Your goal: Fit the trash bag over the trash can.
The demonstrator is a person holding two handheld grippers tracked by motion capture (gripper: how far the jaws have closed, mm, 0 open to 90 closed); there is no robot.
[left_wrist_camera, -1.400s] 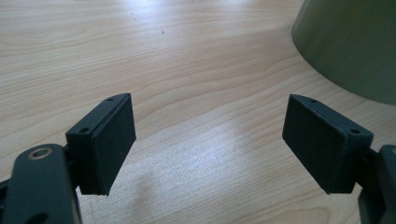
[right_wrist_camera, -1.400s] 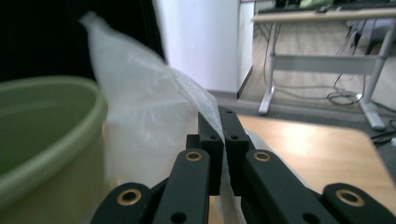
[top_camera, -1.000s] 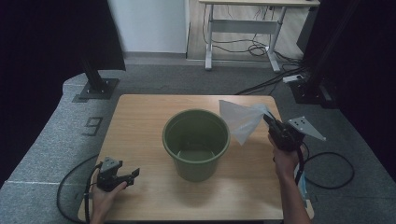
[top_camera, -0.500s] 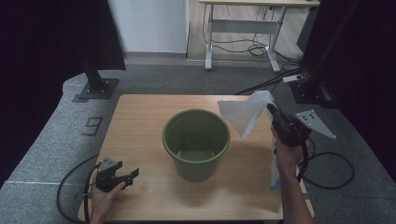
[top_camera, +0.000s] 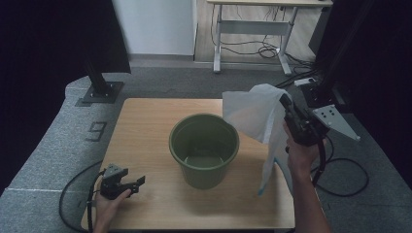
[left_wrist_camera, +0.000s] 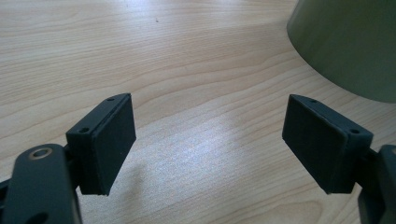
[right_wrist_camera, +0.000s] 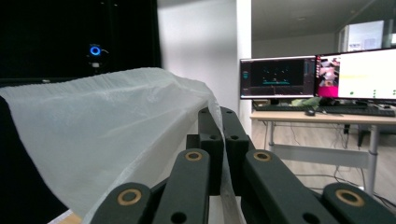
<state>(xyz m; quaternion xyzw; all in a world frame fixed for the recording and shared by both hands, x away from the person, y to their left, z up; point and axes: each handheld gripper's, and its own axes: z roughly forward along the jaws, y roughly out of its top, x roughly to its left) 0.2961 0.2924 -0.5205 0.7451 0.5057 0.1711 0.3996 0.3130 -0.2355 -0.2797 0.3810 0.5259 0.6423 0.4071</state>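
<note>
We see a white translucent plastic bag (top_camera: 257, 119) held up in the air at the right side of the tabletop (top_camera: 145, 126), just to the right of a green bucket (top_camera: 204, 148) and above the level of its rim. The right gripper (top_camera: 285, 104) has its fingers (right_wrist_camera: 210, 135) clenched on the bag's upper edge; in the right gripper view the thin film (right_wrist_camera: 102, 130) is pinched between the two black fingers and billows out to the left of them. From the pinch the bag spreads toward the bucket in a loose, puffed shape, and a long tail of it hangs down past the person's right hand (top_camera: 301, 155) to near the right front edge of the tabletop, ending in a bluish tip.

The bucket stands upright near the middle of the wooden tabletop, its mouth open and its inside bare as far as we can tell.

The left gripper (top_camera: 133, 183) rests low at the front left corner of the tabletop, well apart from the bucket, held by the person's left hand (top_camera: 109, 206). Its fingers (left_wrist_camera: 109, 140) are released and spread wide, with bare wood between them; in the left gripper view the bucket's side (left_wrist_camera: 350, 46) shows at the upper right.
</note>
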